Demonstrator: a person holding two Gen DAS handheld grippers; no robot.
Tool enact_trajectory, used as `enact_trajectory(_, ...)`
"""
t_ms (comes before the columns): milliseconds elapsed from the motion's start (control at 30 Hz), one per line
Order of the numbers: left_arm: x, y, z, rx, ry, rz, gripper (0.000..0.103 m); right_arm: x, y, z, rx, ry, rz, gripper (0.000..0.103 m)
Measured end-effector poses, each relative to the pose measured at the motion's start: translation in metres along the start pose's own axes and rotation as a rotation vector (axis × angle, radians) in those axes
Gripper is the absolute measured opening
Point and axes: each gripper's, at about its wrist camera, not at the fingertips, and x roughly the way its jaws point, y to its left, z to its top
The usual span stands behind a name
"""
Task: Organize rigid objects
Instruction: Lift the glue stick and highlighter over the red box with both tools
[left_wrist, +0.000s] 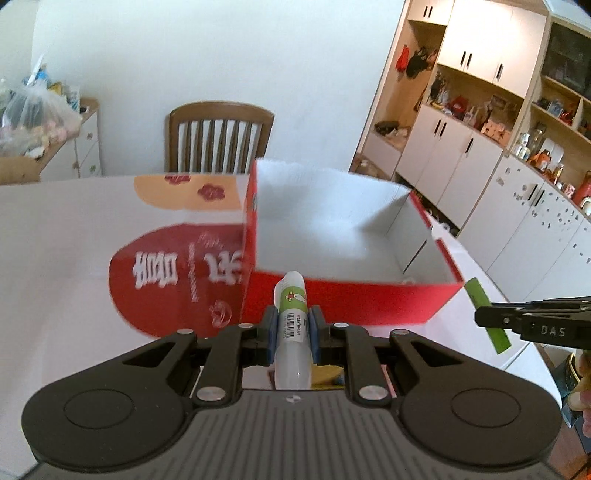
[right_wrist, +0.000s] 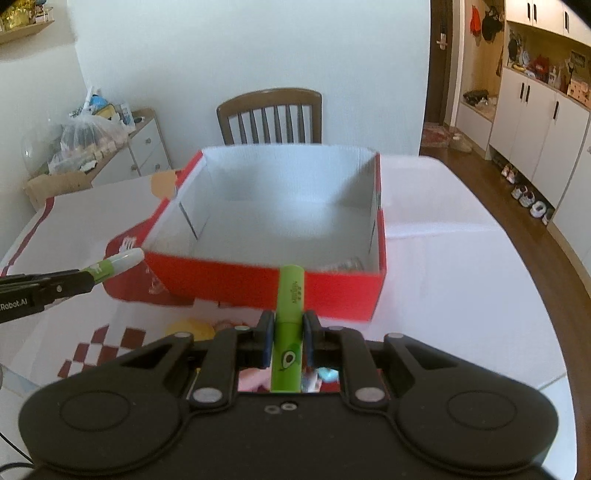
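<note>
My left gripper (left_wrist: 291, 328) is shut on a white glue tube with a green label (left_wrist: 292, 317), its tip at the near wall of the red box (left_wrist: 351, 299). My right gripper (right_wrist: 290, 332) is shut on a green highlighter pen (right_wrist: 291, 295), its tip at the box's near red wall (right_wrist: 332, 291). The box is open, white inside, with something small and clear at its near right corner. The right gripper (left_wrist: 480, 314) and pen (left_wrist: 476, 291) show at the right of the left wrist view. The left gripper (right_wrist: 92, 275) and tube (right_wrist: 118, 262) show at the left of the right wrist view.
The box stands on a white table (right_wrist: 443, 258), its lid (left_wrist: 177, 280) folded out flat to the left. A wooden chair (right_wrist: 269, 114) stands behind the table. Small items, one yellow (right_wrist: 188, 328), lie below my right gripper. Cabinets (left_wrist: 480, 147) line the right wall.
</note>
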Motion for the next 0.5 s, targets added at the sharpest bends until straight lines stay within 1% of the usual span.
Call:
enact_trajectory(233, 0.014, -0.013, 0.028, 0.023, -0.035, -0.009, 0.017, 0.008, 0.005, 0.028, -0.014, -0.035, 0.001, 0.016)
enact_trajectory(367, 0.029, -0.017, 0.042, 0.029, -0.036, -0.006, 0.017, 0.018, 0.004, 0.041, -0.022, -0.037, 0.002, 0.016)
enact_trajectory(500, 0.050, -0.021, 0.057, 0.057, -0.030, -0.004, 0.017, 0.036, -0.001, 0.053, -0.015, -0.029, -0.001, 0.016)
